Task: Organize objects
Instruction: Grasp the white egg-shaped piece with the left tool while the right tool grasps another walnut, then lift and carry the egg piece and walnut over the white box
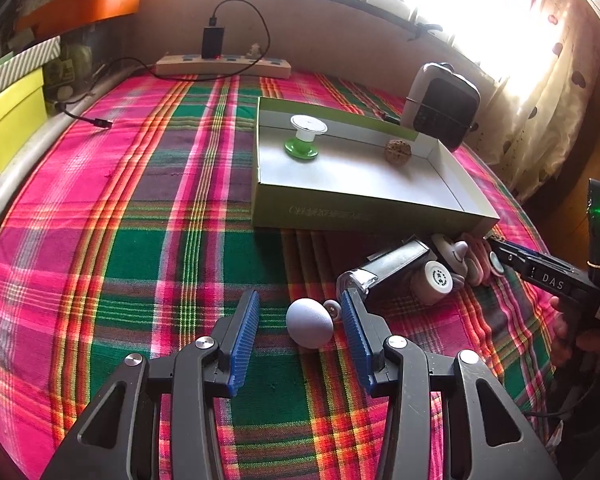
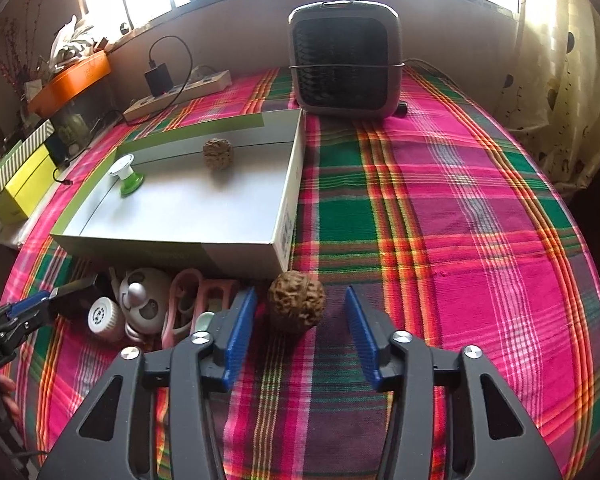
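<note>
Left wrist view: my left gripper (image 1: 298, 320) w/ jaws apart, grey egg-shaped ball (image 1: 309, 323) between the pads on the plaid cloth (image 1: 140, 240) — not pinched. Green-white box (image 1: 360, 208) beyond holds a spool (image 1: 306, 140).

Right wrist view: my right gripper (image 2: 302, 320) also apart, walnut (image 2: 296, 302) between the pads — untouched, just beside the box's near corner.

Left tool (image 1: 300, 316) is pointing steeply down at the desk (image 1: 120, 240), jaws standing apart, blue pads (image 1: 244, 336) touching nothing. Right tool (image 2: 300, 312) is angling down likewise, jaws parted, pads (image 2: 360, 336) pressing on nothing. A hand (image 1: 572, 332) is gripping the right tool's handle near the desk's right edge.
</note>
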Demonstrator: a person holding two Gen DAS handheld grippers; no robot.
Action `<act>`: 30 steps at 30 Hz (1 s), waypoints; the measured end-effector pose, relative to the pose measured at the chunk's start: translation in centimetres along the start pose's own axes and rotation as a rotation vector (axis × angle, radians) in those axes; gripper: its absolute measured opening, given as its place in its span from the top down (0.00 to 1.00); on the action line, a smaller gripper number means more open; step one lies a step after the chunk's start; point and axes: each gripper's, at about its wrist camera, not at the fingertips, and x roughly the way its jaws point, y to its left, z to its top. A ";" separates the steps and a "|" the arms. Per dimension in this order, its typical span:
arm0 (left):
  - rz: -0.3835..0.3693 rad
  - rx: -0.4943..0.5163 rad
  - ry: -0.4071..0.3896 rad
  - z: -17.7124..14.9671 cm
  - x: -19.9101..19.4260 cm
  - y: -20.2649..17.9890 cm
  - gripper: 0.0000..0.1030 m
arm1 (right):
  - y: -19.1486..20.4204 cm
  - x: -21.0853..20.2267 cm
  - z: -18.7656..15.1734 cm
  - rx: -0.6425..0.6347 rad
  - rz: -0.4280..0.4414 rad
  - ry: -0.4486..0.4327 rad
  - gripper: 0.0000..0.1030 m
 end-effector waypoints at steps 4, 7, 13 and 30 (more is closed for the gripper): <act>0.018 0.019 0.001 0.0 0.0 -0.3 0.60 | -0.1 0.0 0.0 -0.001 -0.007 -0.001 0.63; 0.021 0.031 0.006 -0.1 0.0 -0.5 0.60 | 0.0 0.0 0.0 -0.007 -0.003 0.001 0.68; 0.025 0.037 0.006 -0.3 -0.1 -0.5 0.61 | 0.2 0.0 -0.1 -0.013 -0.007 0.001 0.70; 0.022 0.071 0.003 -0.9 -0.4 -1.4 0.78 | 0.2 0.1 -0.1 -0.014 -0.008 -0.001 0.71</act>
